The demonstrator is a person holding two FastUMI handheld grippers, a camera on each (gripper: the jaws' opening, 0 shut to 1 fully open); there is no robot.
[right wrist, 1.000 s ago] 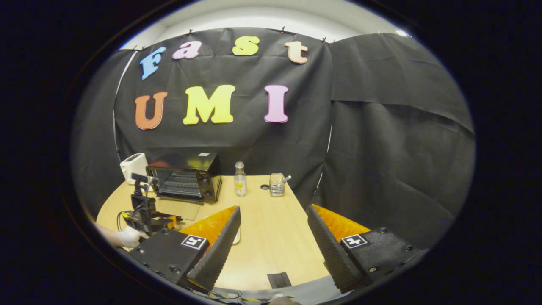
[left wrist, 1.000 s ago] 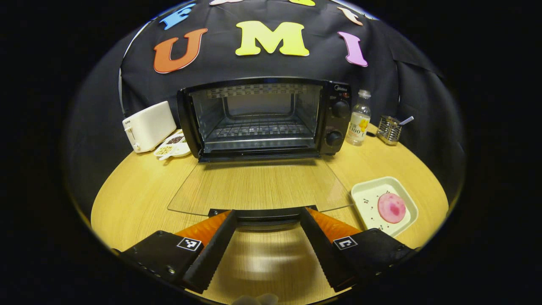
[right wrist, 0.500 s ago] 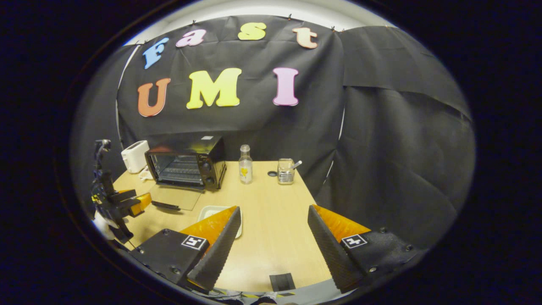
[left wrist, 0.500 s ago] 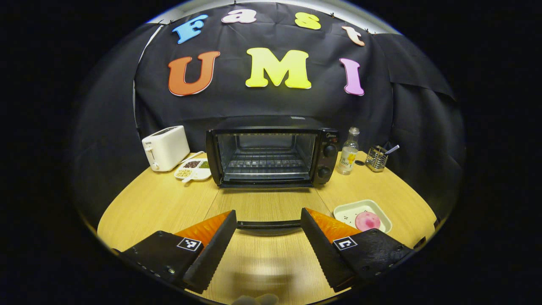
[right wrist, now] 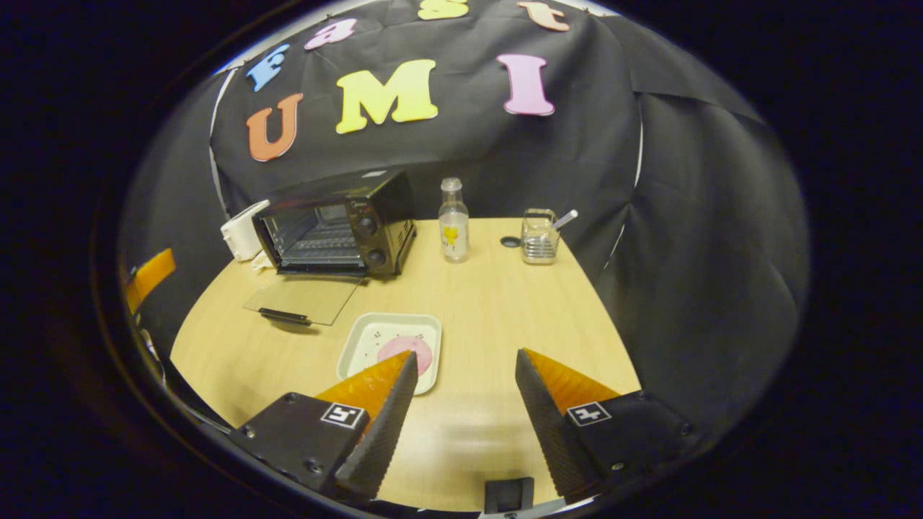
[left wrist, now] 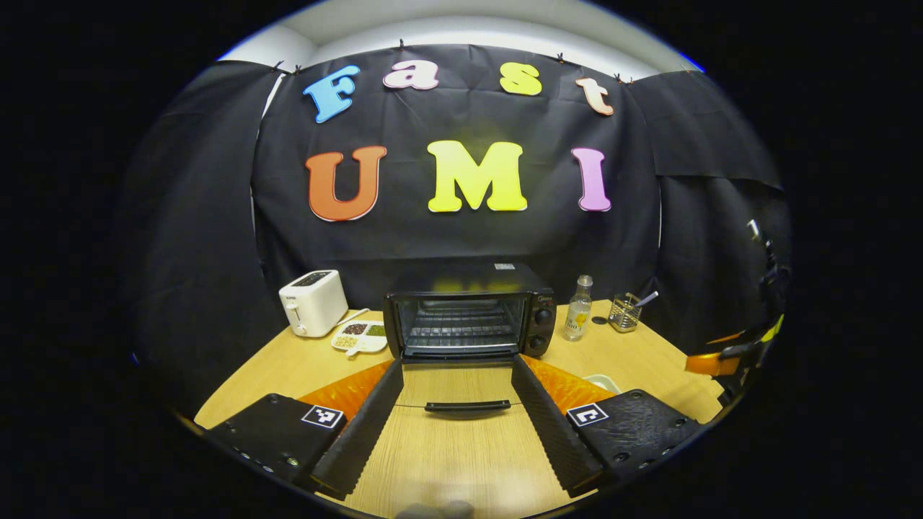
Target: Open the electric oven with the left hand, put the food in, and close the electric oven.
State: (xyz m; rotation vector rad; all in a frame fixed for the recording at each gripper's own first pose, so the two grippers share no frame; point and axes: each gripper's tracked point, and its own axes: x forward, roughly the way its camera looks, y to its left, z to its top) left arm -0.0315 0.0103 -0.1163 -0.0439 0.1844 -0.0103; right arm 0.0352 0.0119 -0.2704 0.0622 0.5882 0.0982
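The black electric oven (left wrist: 469, 324) stands at the back of the round wooden table (left wrist: 461, 461), its glass door (right wrist: 303, 299) folded down flat and the rack inside bare. My left gripper (left wrist: 456, 364) is open, held well back from the door handle (left wrist: 467, 406) with nothing between its fingers. A pink round food (right wrist: 405, 353) lies on a white square plate (right wrist: 389, 342) in front of the oven (right wrist: 339, 223), to its right. My right gripper (right wrist: 466, 357) hangs open just behind the plate, its left finger overlapping the plate's near edge.
A white toaster (left wrist: 314, 312) and a divided snack dish (left wrist: 359, 336) sit left of the oven. A small bottle (right wrist: 453, 231) and a wire holder (right wrist: 539, 238) stand to its right. The lowered door reaches out over the table's middle.
My left gripper has drawn back and up from the door handle, leaving the door lying open. My right gripper has dropped and moved closer to the plate with the pink food.
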